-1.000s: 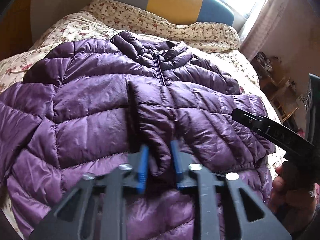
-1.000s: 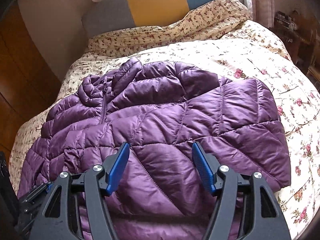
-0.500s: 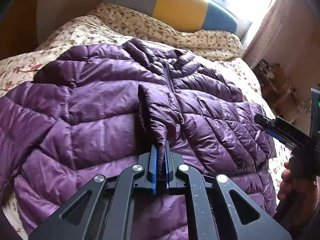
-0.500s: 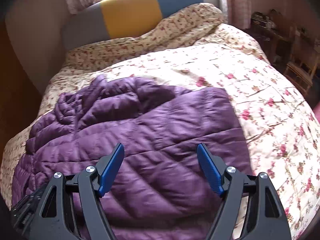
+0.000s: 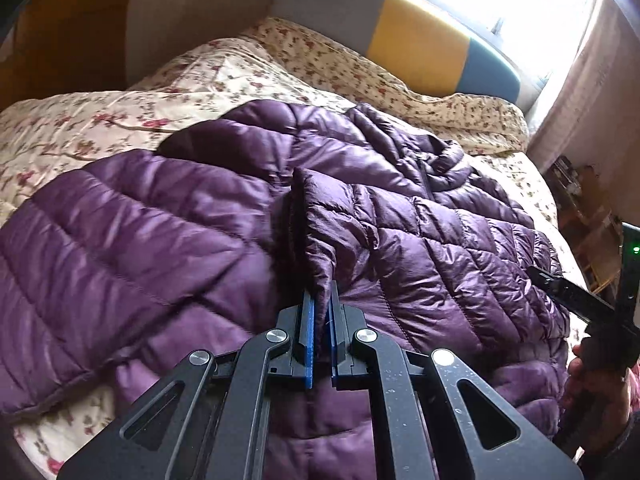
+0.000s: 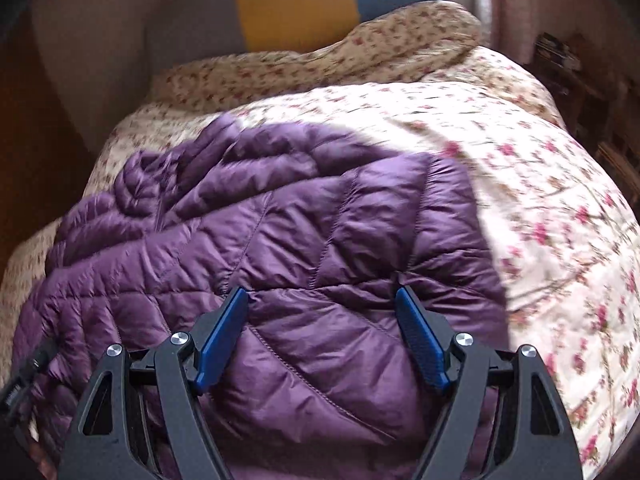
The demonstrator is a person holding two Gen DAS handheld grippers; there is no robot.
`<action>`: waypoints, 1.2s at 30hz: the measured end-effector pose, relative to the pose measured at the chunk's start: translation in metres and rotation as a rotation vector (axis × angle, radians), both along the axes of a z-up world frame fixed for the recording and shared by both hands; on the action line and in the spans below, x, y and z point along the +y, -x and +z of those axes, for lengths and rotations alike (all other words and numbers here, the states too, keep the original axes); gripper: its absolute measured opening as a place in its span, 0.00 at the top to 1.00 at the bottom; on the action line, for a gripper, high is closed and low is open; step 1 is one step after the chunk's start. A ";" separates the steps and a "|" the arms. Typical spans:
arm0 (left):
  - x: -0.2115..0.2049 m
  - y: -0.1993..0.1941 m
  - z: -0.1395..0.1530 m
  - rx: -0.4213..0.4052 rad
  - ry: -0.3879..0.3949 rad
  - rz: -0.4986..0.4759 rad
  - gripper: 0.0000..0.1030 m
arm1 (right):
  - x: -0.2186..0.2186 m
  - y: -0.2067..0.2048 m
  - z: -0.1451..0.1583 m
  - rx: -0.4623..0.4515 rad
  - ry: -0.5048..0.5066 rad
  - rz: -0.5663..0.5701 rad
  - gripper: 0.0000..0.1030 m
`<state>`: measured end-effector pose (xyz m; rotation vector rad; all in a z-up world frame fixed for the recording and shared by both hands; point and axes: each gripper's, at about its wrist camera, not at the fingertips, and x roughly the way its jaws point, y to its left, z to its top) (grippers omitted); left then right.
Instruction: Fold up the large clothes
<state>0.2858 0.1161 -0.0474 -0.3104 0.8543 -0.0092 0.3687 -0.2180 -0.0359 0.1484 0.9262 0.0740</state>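
Left wrist view: the purple puffer jacket [image 5: 168,236] lay spread front-up on the floral bedspread [image 5: 80,120], and the left tongs [image 5: 319,312] were pressed together on a ridge of its fabric near the middle of the front, drawn up into a standing pleat. A second earlier these tongs had stood spread astride the same fold; they had since closed and pulled it taut, which suggests that the grasp for the next fold was secured. The right-hand tool showed only at the frame's right edge. Right wrist view: the right tongs [image 6: 322,336] were spread wide and empty above the jacket's [image 6: 304,240] right-hand panel, near its outer edge beside the bedspread [image 6: 560,208]. They had kept this spread throughout, so their own pinch probably remained to be made.
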 end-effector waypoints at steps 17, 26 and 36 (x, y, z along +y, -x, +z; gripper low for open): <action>0.005 0.039 0.029 -0.110 -0.010 0.111 0.42 | 0.032 -0.016 -0.033 -0.003 0.106 0.062 0.13; -0.041 0.009 0.021 -0.068 -0.030 -0.039 0.42 | 0.008 -0.008 0.006 -0.084 0.097 0.070 0.12; -0.023 -0.036 -0.023 0.023 -0.043 -0.007 0.43 | 0.014 -0.041 -0.033 -0.036 0.169 0.066 0.08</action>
